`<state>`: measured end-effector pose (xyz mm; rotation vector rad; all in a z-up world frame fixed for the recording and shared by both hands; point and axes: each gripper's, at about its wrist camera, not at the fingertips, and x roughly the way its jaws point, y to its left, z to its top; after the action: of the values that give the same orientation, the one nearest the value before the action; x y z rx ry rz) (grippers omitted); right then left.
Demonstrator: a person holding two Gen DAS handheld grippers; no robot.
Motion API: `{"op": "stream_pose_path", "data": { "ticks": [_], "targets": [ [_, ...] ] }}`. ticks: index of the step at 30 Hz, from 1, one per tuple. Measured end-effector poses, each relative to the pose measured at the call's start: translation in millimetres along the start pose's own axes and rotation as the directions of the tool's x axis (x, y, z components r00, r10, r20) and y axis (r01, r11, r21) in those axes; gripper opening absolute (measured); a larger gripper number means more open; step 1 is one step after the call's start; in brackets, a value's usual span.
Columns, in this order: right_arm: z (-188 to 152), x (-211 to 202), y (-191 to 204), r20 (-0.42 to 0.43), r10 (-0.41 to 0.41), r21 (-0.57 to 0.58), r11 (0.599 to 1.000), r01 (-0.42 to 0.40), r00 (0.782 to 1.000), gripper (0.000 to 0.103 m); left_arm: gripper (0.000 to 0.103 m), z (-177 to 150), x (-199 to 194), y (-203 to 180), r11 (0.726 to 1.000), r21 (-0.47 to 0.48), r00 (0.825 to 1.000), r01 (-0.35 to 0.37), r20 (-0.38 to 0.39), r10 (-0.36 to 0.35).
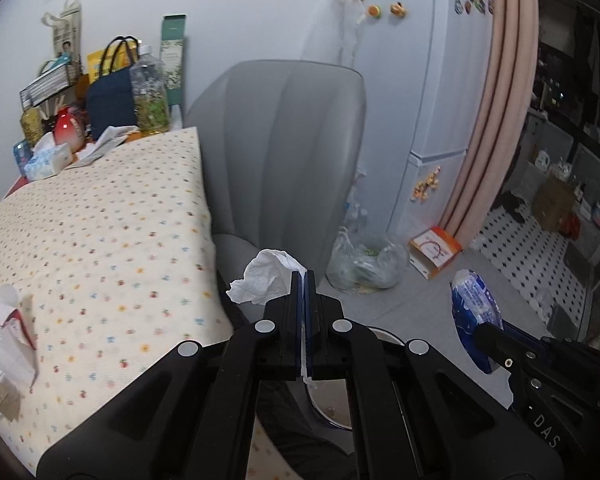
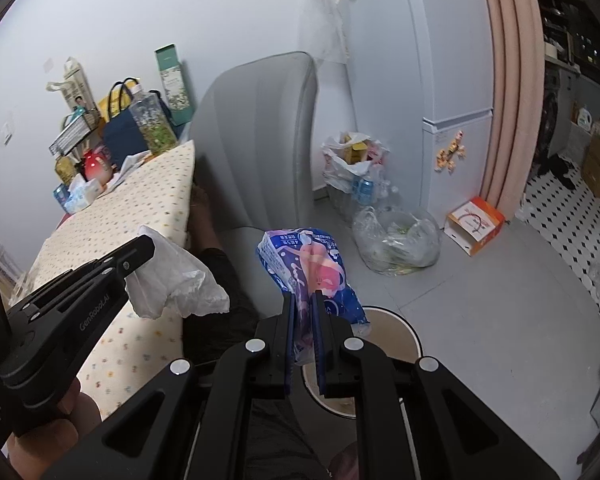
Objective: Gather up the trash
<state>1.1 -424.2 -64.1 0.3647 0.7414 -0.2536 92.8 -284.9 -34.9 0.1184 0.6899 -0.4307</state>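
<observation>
My left gripper (image 1: 303, 278) is shut on a crumpled white tissue (image 1: 266, 280), which sticks out to the left of the fingertips. In the right wrist view the same left gripper (image 2: 142, 250) comes in from the left with the tissue (image 2: 176, 284) hanging below it. My right gripper (image 2: 303, 300) is shut on a blue and pink plastic wrapper (image 2: 312, 260) that stands up above the fingers. The left wrist view shows this right gripper (image 1: 482, 332) and wrapper (image 1: 474, 304) at the lower right. A round bin (image 2: 414, 334) sits on the floor just beyond and below both grippers.
A table under a dotted cloth (image 1: 100, 240) lies to the left, cluttered at its far end. A grey chair (image 1: 280, 140) stands straight ahead. On the grey floor are a clear trash bag (image 2: 396, 240), an orange box (image 2: 476, 224) and a fridge (image 2: 452, 80). A hand (image 2: 72, 408) grips the left tool.
</observation>
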Motion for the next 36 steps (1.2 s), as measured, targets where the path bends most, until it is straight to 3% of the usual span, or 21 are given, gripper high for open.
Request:
{"op": "stream_pose_path", "data": {
  "ticks": [12, 24, 25, 28, 36],
  "targets": [
    [-4, 47, -35, -0.07, -0.005, 0.058, 0.998, 0.009, 0.998, 0.01, 0.002, -4, 42, -26, 0.999, 0.038, 0.997, -0.016, -0.069, 0.019],
    [1, 76, -46, -0.091, -0.017, 0.072, 0.997, 0.024, 0.996, 0.012, 0.002, -6, 78, -31, 0.999, 0.043, 0.992, -0.025, -0.122, 0.03],
    [1, 78, -47, -0.09, -0.023, 0.074, 0.997, 0.03, 0.996, 0.014, 0.002, -6, 80, -31, 0.999, 0.041, 0.992, -0.026, -0.125, 0.031],
    [3, 80, -49, -0.08, -0.029, 0.078, 0.996, 0.035, 0.996, 0.042, 0.002, -7, 83, -29, 0.999, 0.039, 0.991, -0.03, -0.132, 0.035],
    [1, 72, -60, -0.066, -0.047, 0.101, 0.993, 0.054, 0.997, 0.043, 0.002, -7, 82, -36, 0.998, 0.052, 0.99, -0.021, -0.138, 0.028]
  ]
}}
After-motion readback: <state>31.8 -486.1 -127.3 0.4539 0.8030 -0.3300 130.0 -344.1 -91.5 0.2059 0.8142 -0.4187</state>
